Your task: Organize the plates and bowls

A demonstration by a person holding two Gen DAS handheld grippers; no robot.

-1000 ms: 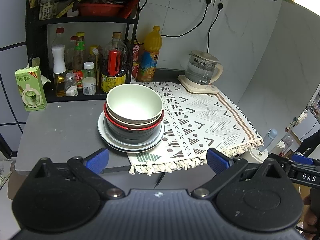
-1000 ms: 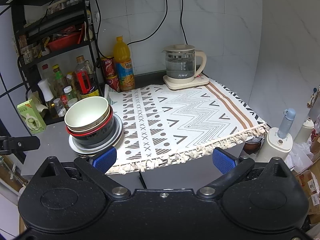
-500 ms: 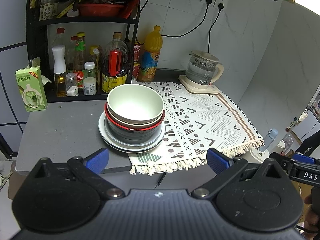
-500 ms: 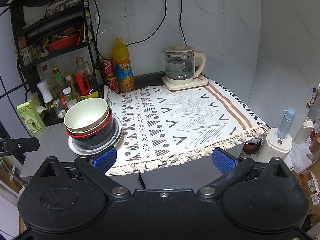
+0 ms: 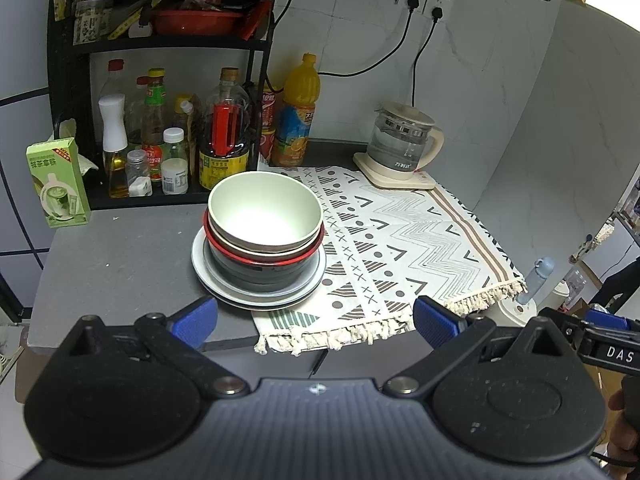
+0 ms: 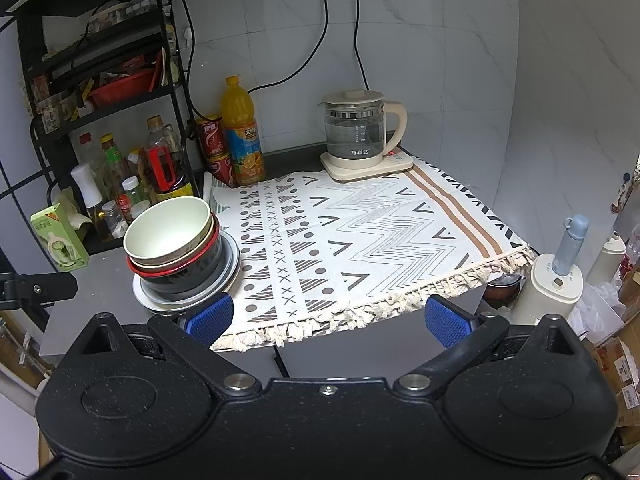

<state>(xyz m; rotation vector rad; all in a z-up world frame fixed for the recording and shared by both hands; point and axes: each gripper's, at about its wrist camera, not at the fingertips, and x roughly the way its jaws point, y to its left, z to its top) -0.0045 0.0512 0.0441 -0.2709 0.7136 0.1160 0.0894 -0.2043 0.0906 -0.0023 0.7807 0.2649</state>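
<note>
The bowls & plates sit in one stack on the gray counter (image 5: 120, 256), at about 12 o'clock from the left gripper (image 5: 316, 318) and close in front of it. On top is a pale green bowl (image 5: 265, 212). Under it is a tan bowl (image 5: 256, 249), then a red-rimmed bowl (image 5: 264, 259) w/ a dark outside. All of that rests on two plates (image 5: 208, 280), a gray one on a white one. The right edge of the plates lies over the left edge of the patterned cloth (image 5: 400, 240).

Left gripper is wide open, nothing between its blue pads (image 5: 196, 320). It is held back from the counter edge, not touching the stack.

Right gripper (image 6: 326, 320) is wide open too, w/ nothing in it. From its view the stack is at about 10 o'clock, pale green bowl (image 6: 168, 232) on top and the plates (image 6: 232, 260) at the bottom. Its left blue pad (image 6: 210, 318) looks just in front of the plates' rim; can't tell if they touch.

Glass kettle (image 6: 358, 132) stands on its base at the far end of the cloth (image 6: 360, 248), about 12 o'clock. Orange juice bottle (image 6: 242, 132) is at 11 o'clock by the wall. A black rack (image 5: 160, 44) w/ sauce bottles is behind the stack. A green box (image 5: 58, 182) stands at 10 o'clock on the counter in the left view.
</note>
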